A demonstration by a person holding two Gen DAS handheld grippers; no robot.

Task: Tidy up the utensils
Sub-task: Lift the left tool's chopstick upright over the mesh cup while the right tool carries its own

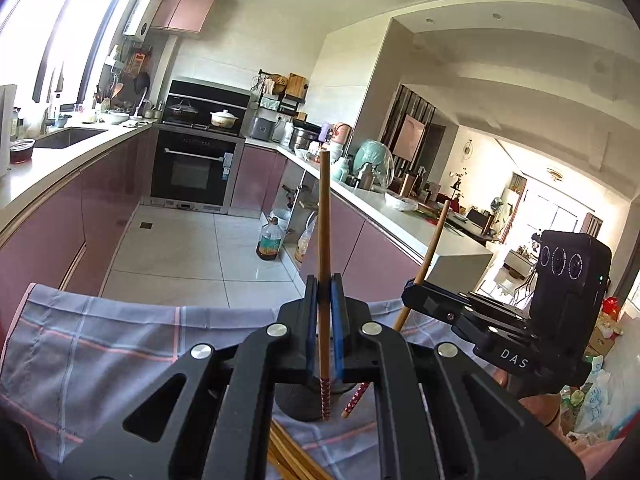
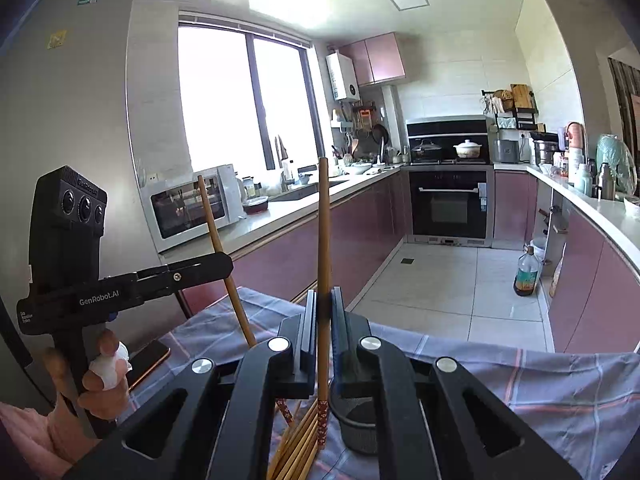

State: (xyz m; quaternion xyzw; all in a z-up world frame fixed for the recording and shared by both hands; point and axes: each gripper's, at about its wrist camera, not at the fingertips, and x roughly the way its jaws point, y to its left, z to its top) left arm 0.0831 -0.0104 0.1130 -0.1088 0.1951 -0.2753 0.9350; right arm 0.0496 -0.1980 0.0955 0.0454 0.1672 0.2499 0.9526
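My left gripper (image 1: 325, 280) is shut on a wooden chopstick (image 1: 325, 208), held upright with its red patterned end down. Under it stands a black mesh holder (image 1: 302, 404) on a grey checked cloth (image 1: 120, 344). My right gripper (image 2: 324, 294) is shut on a second chopstick (image 2: 323, 220), also upright above the holder (image 2: 360, 424). Each gripper shows in the other's view: the right gripper (image 1: 414, 286) with its slanted chopstick (image 1: 434, 236), and the left gripper (image 2: 228, 262) with its chopstick (image 2: 212, 220). Several loose chopsticks (image 2: 296, 448) lie on the cloth beside the holder.
A phone (image 2: 148, 360) lies on the cloth's left edge, near the hand (image 2: 104, 376) on the left gripper's handle. Beyond the cloth is tiled floor with an oil bottle (image 1: 270, 240), pink cabinets, an oven (image 1: 196, 172) and a microwave (image 2: 188, 208) on the counter.
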